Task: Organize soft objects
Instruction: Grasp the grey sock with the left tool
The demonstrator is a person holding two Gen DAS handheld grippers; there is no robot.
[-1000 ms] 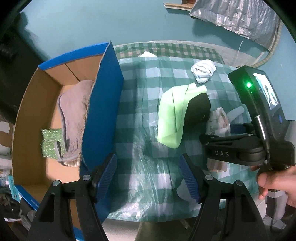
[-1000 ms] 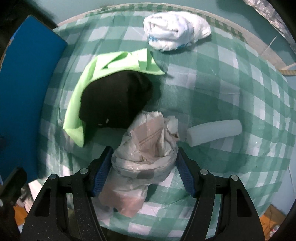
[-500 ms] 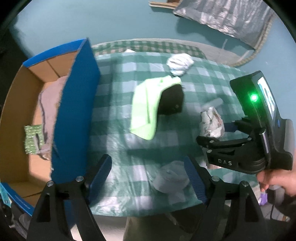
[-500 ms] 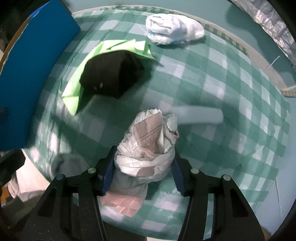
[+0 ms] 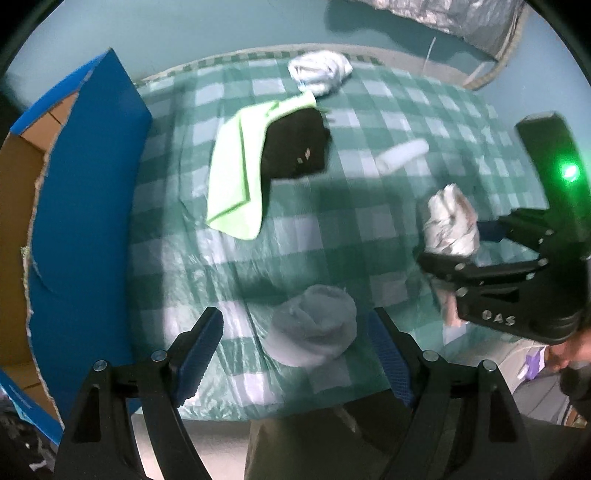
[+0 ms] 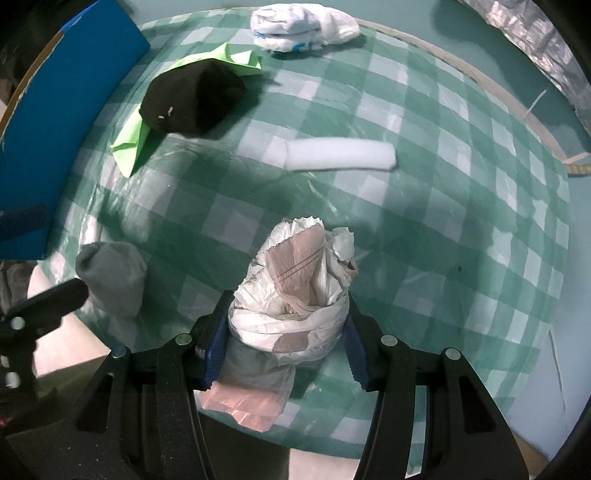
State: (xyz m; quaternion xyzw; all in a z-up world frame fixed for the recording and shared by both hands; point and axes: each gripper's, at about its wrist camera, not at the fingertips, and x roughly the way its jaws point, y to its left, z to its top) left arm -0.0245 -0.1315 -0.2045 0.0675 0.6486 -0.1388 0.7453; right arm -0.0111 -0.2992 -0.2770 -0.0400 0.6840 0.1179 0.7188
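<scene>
The right gripper (image 6: pixel 286 354) is clenched on a knotted plastic bag bundle (image 6: pixel 295 291), its blue pads pressing the white-and-pink plastic from both sides, with a loose pink tail hanging below the jaws. The bundle looks lifted clear of the checked tablecloth (image 6: pixel 443 184), though the wrist views don't settle that for certain. The left gripper (image 5: pixel 295 347) is released, jaws spread wide, with a rolled grey sock (image 5: pixel 314 325) lying on the cloth between and just ahead of its fingers, not yet touched.

Taking the blue cardboard box (image 5: pixel 85 206) as the mark: it stands at the cloth's left edge, and the bundle is held well away from it, out to the right. A green cloth (image 5: pixel 232 177) with a black soft item (image 5: pixel 295 147) resting on it lies nearest the box. A white foam roll (image 6: pixel 340 155) sits farther out, and a white wadded bag (image 6: pixel 303 24) farther still, at the far edge of the cloth.

The risk I'd watch is the grip itself: slick plastic, squeezed low on the knot, could slide out on the way across to the box. The dangling tail might also catch the box's tall blue wall if carried too low. The two grippers are close together, so they could knock each other.
</scene>
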